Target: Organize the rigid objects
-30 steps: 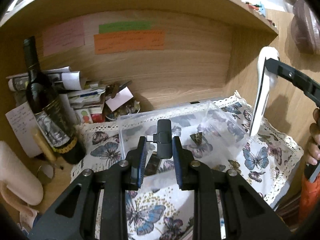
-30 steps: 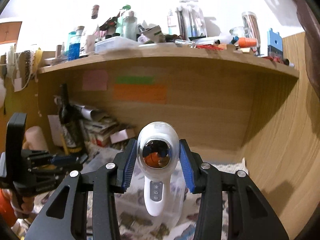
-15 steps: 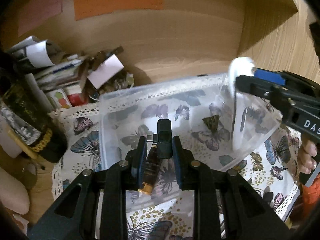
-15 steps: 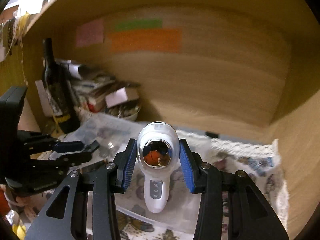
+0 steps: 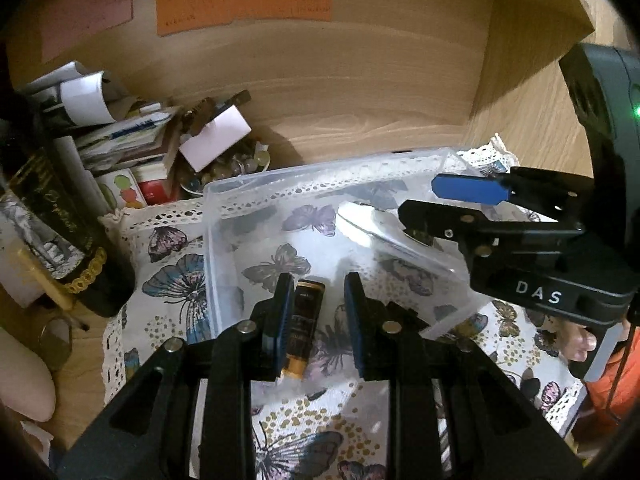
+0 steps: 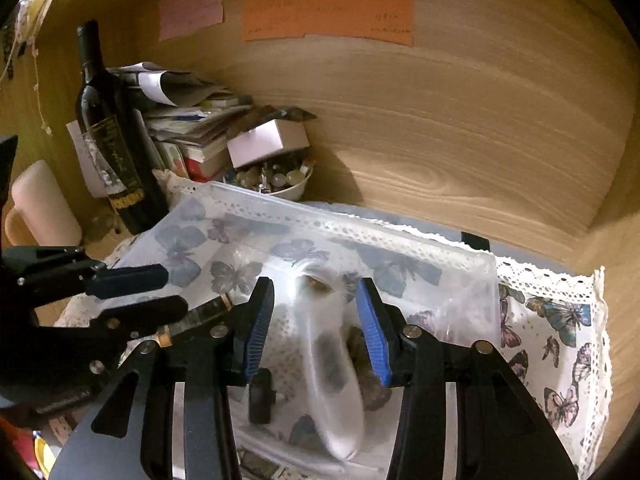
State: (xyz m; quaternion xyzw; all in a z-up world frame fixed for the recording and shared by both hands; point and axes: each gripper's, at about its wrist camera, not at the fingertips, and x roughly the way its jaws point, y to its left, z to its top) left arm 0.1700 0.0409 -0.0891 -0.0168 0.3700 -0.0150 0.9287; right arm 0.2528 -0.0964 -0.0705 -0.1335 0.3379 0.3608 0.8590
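Blur smears the white device (image 6: 326, 364) between the fingers of my right gripper (image 6: 316, 320); the jaws stand apart on either side of it and I cannot tell whether it touches either pad. It lies inside the clear bin (image 6: 452, 268), its lower end cut off by the gripper body. My left gripper (image 5: 316, 312) is spread wide, holding nothing, over a dark tube (image 5: 304, 332) on the bin floor. A small black adapter (image 6: 261, 396) lies partly hidden behind my right finger.

cloth (image 5: 172, 280): white, butterfly print | bin (image 5: 224, 196): clear | notes (image 6: 328, 16): orange | bottle (image 6: 108, 128): dark
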